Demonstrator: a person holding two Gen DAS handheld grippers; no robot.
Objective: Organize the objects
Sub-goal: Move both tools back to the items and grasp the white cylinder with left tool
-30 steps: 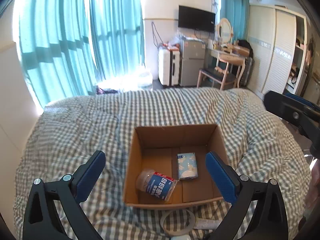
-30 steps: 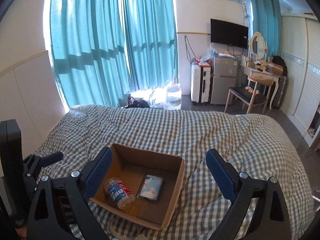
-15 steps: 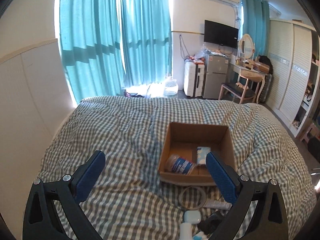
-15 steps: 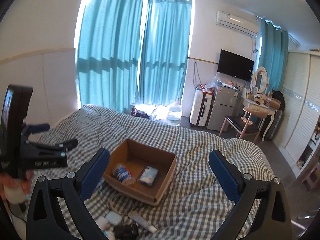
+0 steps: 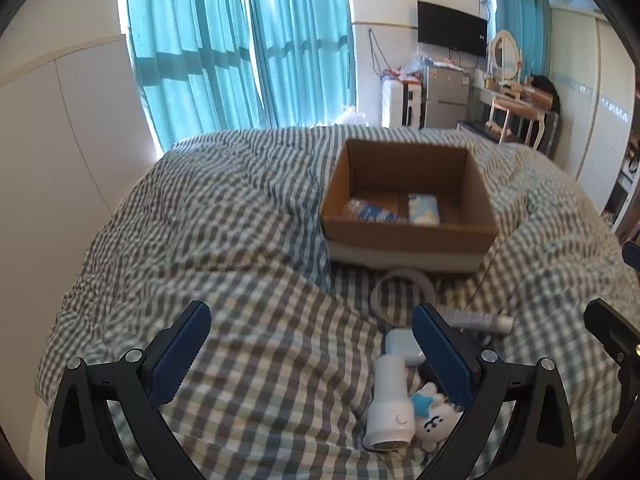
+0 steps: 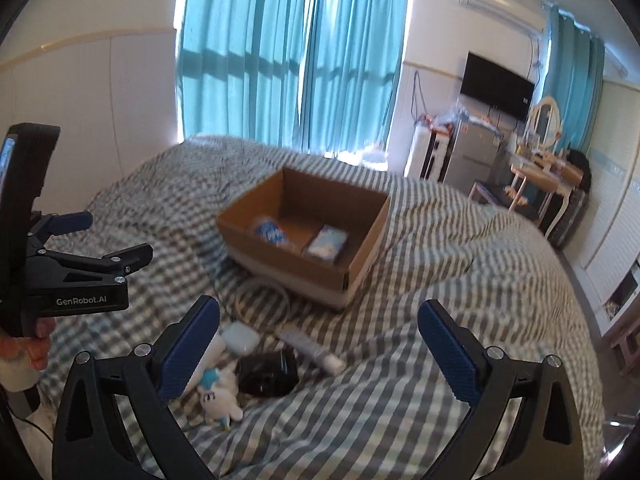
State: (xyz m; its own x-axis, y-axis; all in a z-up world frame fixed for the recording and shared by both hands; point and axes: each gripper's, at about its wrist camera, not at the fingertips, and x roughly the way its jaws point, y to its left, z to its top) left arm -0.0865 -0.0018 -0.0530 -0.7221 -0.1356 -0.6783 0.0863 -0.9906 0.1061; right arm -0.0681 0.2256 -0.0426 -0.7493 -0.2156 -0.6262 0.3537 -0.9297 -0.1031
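- I am looking over a bed under a grey-and-white checked quilt; an open brown cardboard box is sitting on it, with teal curtains hanging behind.
- Inside the box, a clear plastic jar with a blue label is lying beside a pale blue tissue pack.
- Nearer me, loose items are lying in a cluster: a whitish ring just in front of the box, a white tube, a small white rounded case, a white cylindrical device, a white plush toy with a blue star and a black pouch.
- My left tongs are standing wide open and empty, the cluster lying by their right finger.
- My right tongs are also gaping, empty, with the pouch and tube between the fingers.
- Compared with half a second ago, both views are sitting lower and closer to the cluster.
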